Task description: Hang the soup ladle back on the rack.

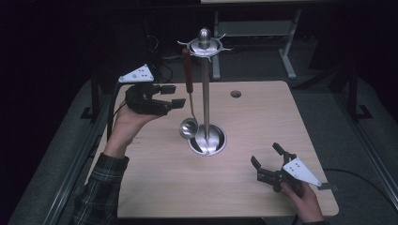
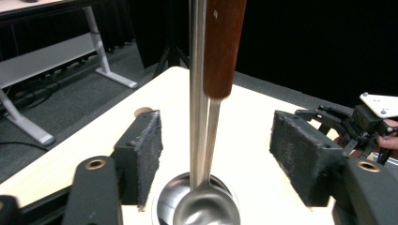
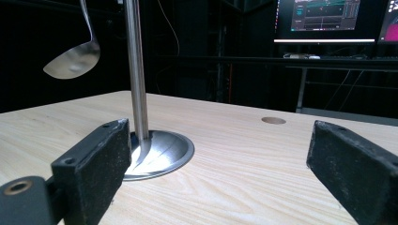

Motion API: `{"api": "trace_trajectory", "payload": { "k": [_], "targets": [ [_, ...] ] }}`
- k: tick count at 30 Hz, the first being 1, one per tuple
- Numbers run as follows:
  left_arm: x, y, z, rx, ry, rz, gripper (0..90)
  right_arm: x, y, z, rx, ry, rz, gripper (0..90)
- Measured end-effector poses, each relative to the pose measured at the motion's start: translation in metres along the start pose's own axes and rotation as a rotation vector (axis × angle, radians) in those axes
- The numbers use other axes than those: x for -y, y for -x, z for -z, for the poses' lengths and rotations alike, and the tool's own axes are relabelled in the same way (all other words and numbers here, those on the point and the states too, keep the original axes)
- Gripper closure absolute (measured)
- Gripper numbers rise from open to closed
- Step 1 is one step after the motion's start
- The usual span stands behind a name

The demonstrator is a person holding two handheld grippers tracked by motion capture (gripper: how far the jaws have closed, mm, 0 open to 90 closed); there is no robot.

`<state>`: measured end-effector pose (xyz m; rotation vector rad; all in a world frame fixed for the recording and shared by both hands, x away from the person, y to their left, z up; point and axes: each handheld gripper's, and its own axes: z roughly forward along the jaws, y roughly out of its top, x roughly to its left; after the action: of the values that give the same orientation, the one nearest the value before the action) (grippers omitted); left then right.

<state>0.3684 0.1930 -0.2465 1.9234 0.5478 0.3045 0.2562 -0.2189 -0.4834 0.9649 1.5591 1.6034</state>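
One worktop (image 1: 155,187) bearing a steel utensil stand (image 1: 205,93), its ladle (image 1: 189,93) hanging from a top hook beside the pole; left claw (image 1: 170,96) released, withdraw level without brushing the wooden handle; right claw (image 1: 270,161) released, resting.

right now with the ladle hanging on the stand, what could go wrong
The ladle hangs free from a hook of the stand, with the left gripper open close beside its wooden handle: a careless pull-back could knock it swinging or off the hook. The bowl hangs next to the pole, so a swing could clang against it.
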Motion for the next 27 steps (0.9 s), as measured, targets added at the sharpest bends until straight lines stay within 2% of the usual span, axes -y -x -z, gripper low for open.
{"api": "trace_trajectory", "payload": {
  "k": [4,6,12,16,27],
  "targets": [
    [0.01,0.0,0.007,-0.022,-0.021,-0.005,27.1,0.0,0.0,0.0,0.001,-0.001,0.003,6.3],
    [0.015,0.001,0.011,-0.025,-0.021,0.011,25.7,0.0,0.0,0.0,0.002,-0.001,0.002,6.3],
    [0.033,0.001,0.02,-0.052,-0.037,0.025,20.6,0.0,0.0,0.0,0.003,0.0,0.001,6.3],
    [0.048,0.002,0.024,-0.066,-0.063,0.029,17.8,0.0,0.0,0.0,0.005,0.0,0.0,6.3],
    [0.095,0.004,0.028,-0.105,-0.089,0.068,13.6,0.0,-0.001,0.0,0.006,0.0,0.001,6.2]
  ]
}}
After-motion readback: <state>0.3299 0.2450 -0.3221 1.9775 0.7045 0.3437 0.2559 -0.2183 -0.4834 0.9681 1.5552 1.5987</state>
